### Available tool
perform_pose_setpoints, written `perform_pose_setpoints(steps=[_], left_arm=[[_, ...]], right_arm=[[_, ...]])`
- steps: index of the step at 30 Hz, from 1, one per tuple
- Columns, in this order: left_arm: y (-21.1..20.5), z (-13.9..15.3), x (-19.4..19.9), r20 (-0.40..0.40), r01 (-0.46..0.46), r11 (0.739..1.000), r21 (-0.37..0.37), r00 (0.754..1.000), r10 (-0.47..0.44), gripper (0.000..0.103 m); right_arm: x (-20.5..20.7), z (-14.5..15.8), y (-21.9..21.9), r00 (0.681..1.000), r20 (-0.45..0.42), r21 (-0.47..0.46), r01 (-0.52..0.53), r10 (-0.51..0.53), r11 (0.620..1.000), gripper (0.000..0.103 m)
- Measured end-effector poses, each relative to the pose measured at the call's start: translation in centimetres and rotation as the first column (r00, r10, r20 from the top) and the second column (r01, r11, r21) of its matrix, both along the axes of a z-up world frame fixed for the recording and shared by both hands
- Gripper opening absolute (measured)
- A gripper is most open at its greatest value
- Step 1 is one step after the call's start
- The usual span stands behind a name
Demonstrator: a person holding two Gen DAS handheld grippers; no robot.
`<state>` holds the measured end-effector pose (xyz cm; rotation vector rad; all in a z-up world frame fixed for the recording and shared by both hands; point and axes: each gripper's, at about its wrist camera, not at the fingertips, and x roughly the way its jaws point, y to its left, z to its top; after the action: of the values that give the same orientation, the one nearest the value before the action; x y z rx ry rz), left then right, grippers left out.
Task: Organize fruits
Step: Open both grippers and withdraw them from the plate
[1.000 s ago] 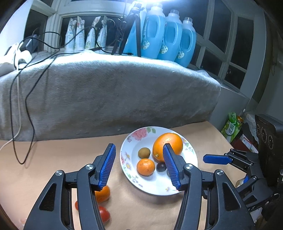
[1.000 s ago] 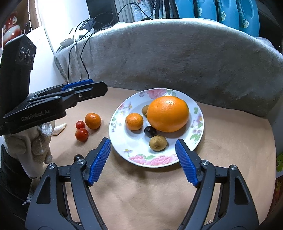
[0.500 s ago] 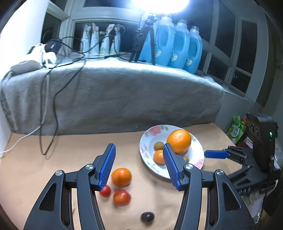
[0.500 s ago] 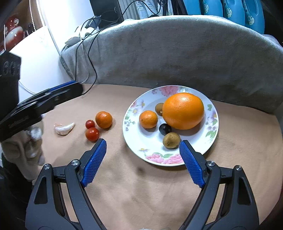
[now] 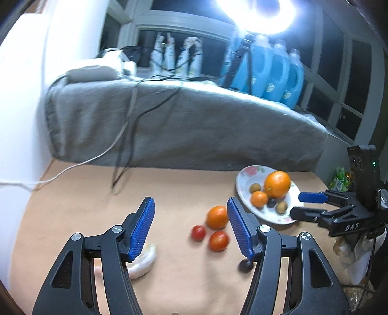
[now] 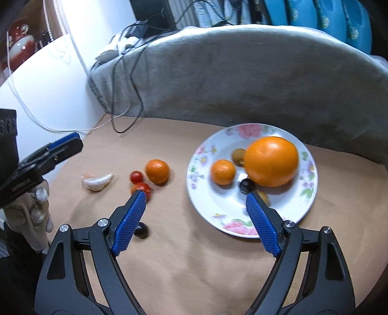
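Ring light (image 5: 254, 12) and blue bottles (image 5: 274, 70) on the sill are seen whole only in the left wrist view; the peeled segment (image 6: 98, 181) is seen clear only in the right wrist view, half hidden behind a jaw in the left. Floral plate (image 6: 242, 230) with big orange (image 6: 271, 161), mandarin (image 6: 222, 172), two kiwis and dark grape is shown sharper from the right wrist.

Compared with half a second ago, the left view has been swung left: plate now pushed to the right edge, loose fruit shifted from centre to the right jaw.

Left gripper (image 5: 191, 225) jaws are spread wide, nothing held; loose mandarin (image 5: 217, 217) and two cherry tomatoes (image 5: 219, 240) lie on the table (image 5: 84, 193) between them, close to the right jaw. A dark grape (image 5: 245, 265) is partly hidden behind that jaw. Right gripper (image 6: 196, 216) jaws are wide, empty, straddling the plate's near-left rim.
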<state>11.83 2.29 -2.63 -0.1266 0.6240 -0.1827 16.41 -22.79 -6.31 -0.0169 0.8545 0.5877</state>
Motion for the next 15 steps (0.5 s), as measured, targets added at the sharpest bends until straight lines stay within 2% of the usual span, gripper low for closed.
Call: perform_pose_setpoints(steps=[15], left_arm=[[6.9, -3.6, -3.0, -0.089, -0.144, 0.988, -0.051, 0.986, 0.139, 0.062]], right_arm=[[0.0, 0.0, 5.9, 0.991, -0.039, 0.001, -0.131, 0.131, 0.991, 0.084]])
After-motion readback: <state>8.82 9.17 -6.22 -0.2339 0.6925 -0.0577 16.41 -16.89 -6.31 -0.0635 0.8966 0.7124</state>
